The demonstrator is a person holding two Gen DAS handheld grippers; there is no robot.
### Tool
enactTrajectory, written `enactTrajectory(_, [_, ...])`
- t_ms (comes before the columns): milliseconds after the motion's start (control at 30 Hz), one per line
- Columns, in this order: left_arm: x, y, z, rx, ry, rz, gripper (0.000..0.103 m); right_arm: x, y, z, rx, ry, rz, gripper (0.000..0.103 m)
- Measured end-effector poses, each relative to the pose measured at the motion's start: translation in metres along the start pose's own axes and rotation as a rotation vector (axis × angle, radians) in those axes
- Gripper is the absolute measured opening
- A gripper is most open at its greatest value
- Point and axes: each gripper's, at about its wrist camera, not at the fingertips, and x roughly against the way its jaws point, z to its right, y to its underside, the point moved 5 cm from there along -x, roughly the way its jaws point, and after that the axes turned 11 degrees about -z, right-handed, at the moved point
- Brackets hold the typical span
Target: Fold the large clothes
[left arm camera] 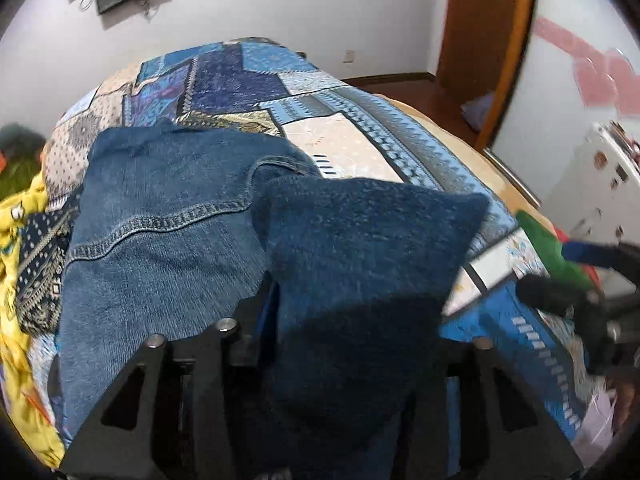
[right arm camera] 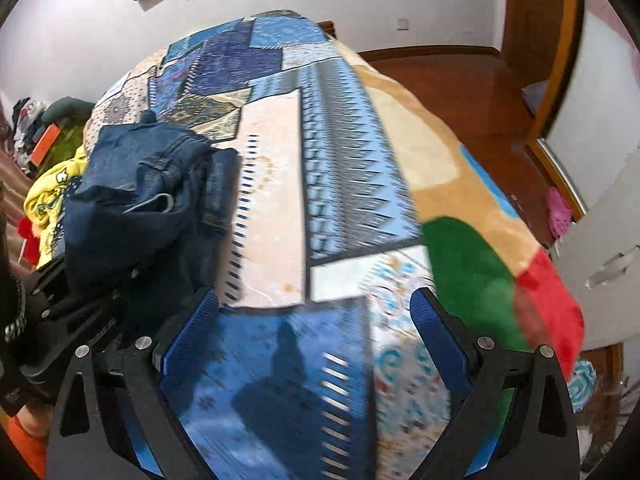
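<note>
1. Lay on the left part of the bed (right arm camera: 280, 184), near its left edge: the denim garment (left arm camera: 160, 220) (heavy, thick, limp).
2. Clenched on a dark fold of it: left gripper (left arm camera: 340, 320).
3. Released, holding nothing, above the bedspread: right gripper (right arm camera: 316, 316).
4. Probably best taken at the stitched seams or hem.

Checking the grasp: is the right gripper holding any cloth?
No, the right gripper is open over the bedspread, nothing between its fingers.
</note>
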Motion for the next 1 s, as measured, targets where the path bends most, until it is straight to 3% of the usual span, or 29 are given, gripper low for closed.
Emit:
enactTrajectory(33, [0.002, 0.002, 0.005, -0.007, 0.024, -0.011, 0.066, 0.003, 0.002, 0.002, -0.001, 0.004, 0.003, 0.096])
enactTrajectory(100, [0.012, 0.008, 0.009, -0.011, 0.091, -0.034, 0.076, 0.009, 0.003, 0.006, 0.0, 0.007, 0.013, 0.096])
enactTrajectory(200, [0.034, 0.016, 0.003, 0.001, 0.119, -0.025, 0.078, 0.019, -0.002, 0.004, 0.011, 0.007, 0.04, 0.096])
enactTrajectory(333, [0.068, 0.028, -0.025, 0.035, 0.089, 0.032, 0.083, 0.031, -0.015, -0.015, 0.067, -0.035, 0.09, 0.096])
enactTrajectory(500, [0.11, 0.037, -0.086, 0.105, -0.054, 0.135, 0.099, 0.033, -0.031, -0.052, 0.138, -0.059, 0.112, 0.096])
enactTrajectory(600, [0.109, 0.04, -0.121, 0.16, -0.115, 0.131, 0.101, 0.028, -0.038, -0.082, 0.196, -0.101, 0.112, 0.096])
enactTrajectory(733, [0.083, 0.047, -0.167, 0.268, -0.14, 0.05, 0.101, 0.008, -0.043, -0.115, 0.266, -0.137, 0.079, 0.096])
enactTrajectory(867, [0.05, 0.07, -0.186, 0.338, -0.099, -0.035, 0.101, -0.025, -0.04, -0.113, 0.239, -0.14, 0.003, 0.096])
enactTrajectory(933, [0.044, 0.077, -0.188, 0.353, -0.058, -0.031, 0.102, -0.04, -0.036, -0.099, 0.207, -0.13, -0.031, 0.096])
enactTrajectory(1000, [0.041, 0.085, -0.191, 0.378, 0.006, -0.017, 0.102, -0.047, -0.03, -0.083, 0.172, -0.175, -0.06, 0.096])
